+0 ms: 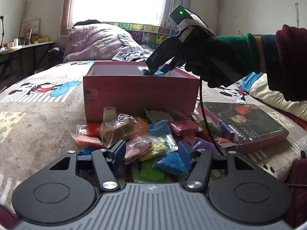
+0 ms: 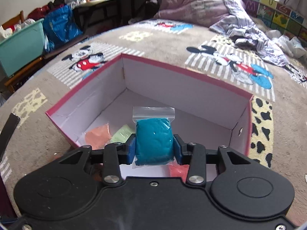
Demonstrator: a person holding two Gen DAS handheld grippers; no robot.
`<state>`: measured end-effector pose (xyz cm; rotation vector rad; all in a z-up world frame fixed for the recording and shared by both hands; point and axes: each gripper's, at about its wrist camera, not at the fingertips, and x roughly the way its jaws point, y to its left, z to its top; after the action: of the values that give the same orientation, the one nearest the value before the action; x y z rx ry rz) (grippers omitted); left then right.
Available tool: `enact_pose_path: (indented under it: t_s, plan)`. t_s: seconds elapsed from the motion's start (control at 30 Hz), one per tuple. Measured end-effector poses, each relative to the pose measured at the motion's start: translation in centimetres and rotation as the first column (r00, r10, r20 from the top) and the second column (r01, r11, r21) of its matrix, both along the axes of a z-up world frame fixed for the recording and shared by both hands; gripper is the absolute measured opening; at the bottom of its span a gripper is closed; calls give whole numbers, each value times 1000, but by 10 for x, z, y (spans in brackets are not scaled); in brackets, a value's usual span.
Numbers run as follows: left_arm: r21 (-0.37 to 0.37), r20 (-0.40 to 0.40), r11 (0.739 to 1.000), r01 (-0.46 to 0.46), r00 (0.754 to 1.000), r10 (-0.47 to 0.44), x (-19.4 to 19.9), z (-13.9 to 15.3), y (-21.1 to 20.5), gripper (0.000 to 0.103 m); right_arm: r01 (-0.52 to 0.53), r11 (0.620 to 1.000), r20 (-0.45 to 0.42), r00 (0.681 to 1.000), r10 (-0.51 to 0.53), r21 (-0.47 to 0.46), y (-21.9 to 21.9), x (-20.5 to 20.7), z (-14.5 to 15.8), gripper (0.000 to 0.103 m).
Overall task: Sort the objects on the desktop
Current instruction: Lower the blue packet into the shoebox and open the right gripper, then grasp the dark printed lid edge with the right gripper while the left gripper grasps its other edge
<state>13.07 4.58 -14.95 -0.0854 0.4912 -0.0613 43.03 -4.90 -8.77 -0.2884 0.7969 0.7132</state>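
Note:
A pink cardboard box (image 1: 141,94) stands open on the bed, white inside (image 2: 191,88). My right gripper (image 2: 153,147) is shut on a teal clay bag (image 2: 153,141) and holds it over the box's near side; it also shows in the left wrist view (image 1: 159,71) above the box. Orange (image 2: 97,136), light green (image 2: 122,134) and coral (image 2: 178,171) bags lie in the box. A pile of coloured clay bags (image 1: 153,136) lies in front of the box. My left gripper (image 1: 152,153) is open and empty just above the pile.
A dark book (image 1: 243,122) lies right of the pile. A rumpled lilac quilt (image 1: 97,40) lies at the bed's far end. A teal bin (image 2: 21,48) and a blue bag (image 2: 59,26) stand beside the bed. A black cable (image 1: 206,118) hangs from the right gripper.

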Motion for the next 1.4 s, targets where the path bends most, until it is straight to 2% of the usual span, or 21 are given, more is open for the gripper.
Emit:
enact_pose_path:
  t_s: [0.23,0.63,0.83,1.17,1.4]
  plan:
    - [-41,1,999,9,1000,-9,1,0,6,59,-4,998,-73,997,0,-60,17,14,-16,39]
    - [-62,24,998,-15,1000,16,-1,10,14,59,14,990,-142,989,-34,-142,32,30,-29,42]
    - [-62,16,998,-19,1000,20,-1,10,14,59,35,991,-150,987,-54,-129,30,31,-28,54]
    - [-41,8,999,-23,1000,23,0,9,13,59,60,993,-105,992,-70,-99,23,23,-21,57]
    - [-6,3,1000,-22,1000,22,-1,7,8,59,108,994,-60,992,-108,-10,0,11,0,58]
